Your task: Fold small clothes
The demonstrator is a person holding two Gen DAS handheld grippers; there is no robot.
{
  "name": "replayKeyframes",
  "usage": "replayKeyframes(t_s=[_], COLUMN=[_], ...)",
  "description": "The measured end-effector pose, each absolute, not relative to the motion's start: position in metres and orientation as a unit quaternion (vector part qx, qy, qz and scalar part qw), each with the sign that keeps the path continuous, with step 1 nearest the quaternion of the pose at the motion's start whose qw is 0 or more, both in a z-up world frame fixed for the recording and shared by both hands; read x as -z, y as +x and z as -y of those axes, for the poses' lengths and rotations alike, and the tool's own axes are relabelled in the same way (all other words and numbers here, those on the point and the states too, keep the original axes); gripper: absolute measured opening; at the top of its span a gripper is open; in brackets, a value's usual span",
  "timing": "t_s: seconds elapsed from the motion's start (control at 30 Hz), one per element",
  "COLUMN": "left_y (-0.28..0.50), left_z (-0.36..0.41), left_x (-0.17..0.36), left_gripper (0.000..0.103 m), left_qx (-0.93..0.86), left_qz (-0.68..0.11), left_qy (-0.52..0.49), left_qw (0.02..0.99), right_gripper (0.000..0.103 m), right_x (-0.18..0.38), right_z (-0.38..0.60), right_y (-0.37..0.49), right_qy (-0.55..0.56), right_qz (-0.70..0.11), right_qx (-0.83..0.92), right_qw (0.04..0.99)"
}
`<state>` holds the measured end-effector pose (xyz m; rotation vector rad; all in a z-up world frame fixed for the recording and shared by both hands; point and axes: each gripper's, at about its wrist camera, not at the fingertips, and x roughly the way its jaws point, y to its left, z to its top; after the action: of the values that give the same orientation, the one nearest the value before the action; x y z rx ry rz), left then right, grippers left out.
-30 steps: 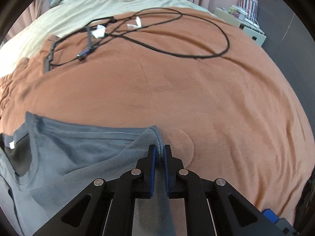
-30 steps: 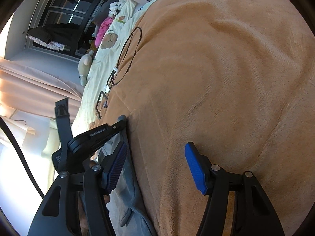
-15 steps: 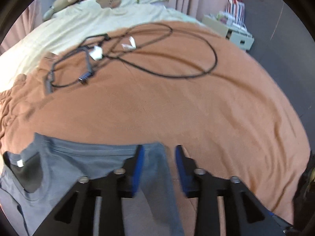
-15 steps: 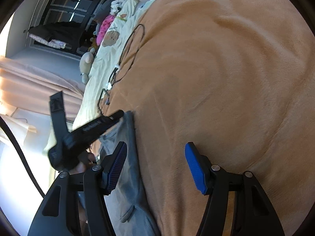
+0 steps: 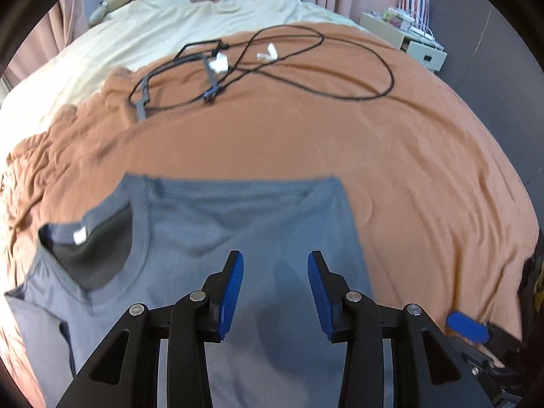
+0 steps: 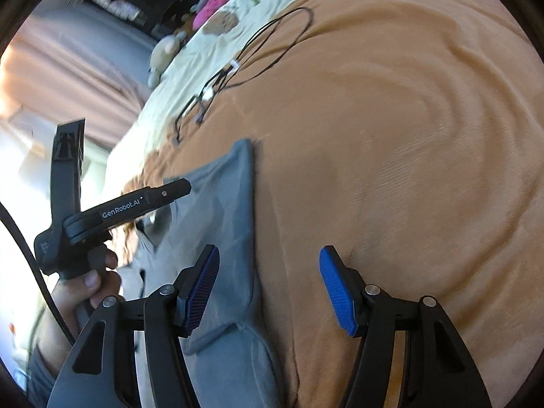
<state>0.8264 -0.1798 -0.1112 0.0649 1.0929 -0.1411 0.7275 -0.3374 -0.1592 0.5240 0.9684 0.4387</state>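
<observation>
**A:** How is that grey knit T-shirt (image 5: 244,224) going to behave for you?

**B:** I'd judge it light, soft and limp. It sags wherever you lift it, so take it at a seam: the stitched edge ahead of your left gripper (image 5: 275,289), or the corner (image 5: 335,182) ahead and to that gripper's right. From your right gripper (image 6: 268,285), the long side edge (image 6: 253,224) runs just inside the near finger.

**A:** And what are your tools doing?

**B:** Both stand wide open and hold nothing. The left one hangs over the shirt with bare cloth showing between its blue ribbed pads (image 5: 233,289). The right one straddles the shirt's edge, one pad over grey fabric, the other over the rust-brown fleece blanket (image 6: 391,136).

**A:** How does the shirt look?

**B:** It lies flat on the blanket right under and in front of your left gripper. A round neckline (image 5: 91,255) with a small white tag sits off to its left, and one side looks folded in, leaving a straight far edge. Well beyond it, a black cable (image 5: 306,64) loops across the blanket.
</observation>
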Motion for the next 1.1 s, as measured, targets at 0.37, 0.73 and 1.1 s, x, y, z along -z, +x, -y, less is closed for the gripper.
replayKeyframes(t_s=[0.37,0.73,1.1], left_y=[0.778,0.736,0.671], left_z=[0.149,0.154,0.161], left_x=[0.129,0.159,0.149], left_gripper=[0.042,0.042,0.042], left_qx=[0.096,0.093,0.112], left_qz=[-0.54,-0.561,-0.566], left_qy=[0.0,0.027,0.049], left_qw=[0.836,0.822,0.815], right_gripper=[0.04,0.037,0.037], right_x=[0.163,0.153,0.124], right_z=[0.291,0.278,0.314], right_y=[0.734,0.715,0.644], right_qy=[0.128,0.049,0.108], right_qz=[-0.491,-0.498,-0.475], right_qx=[-0.188,-0.141,-0.16], right_qw=[0.841,0.854,0.859])
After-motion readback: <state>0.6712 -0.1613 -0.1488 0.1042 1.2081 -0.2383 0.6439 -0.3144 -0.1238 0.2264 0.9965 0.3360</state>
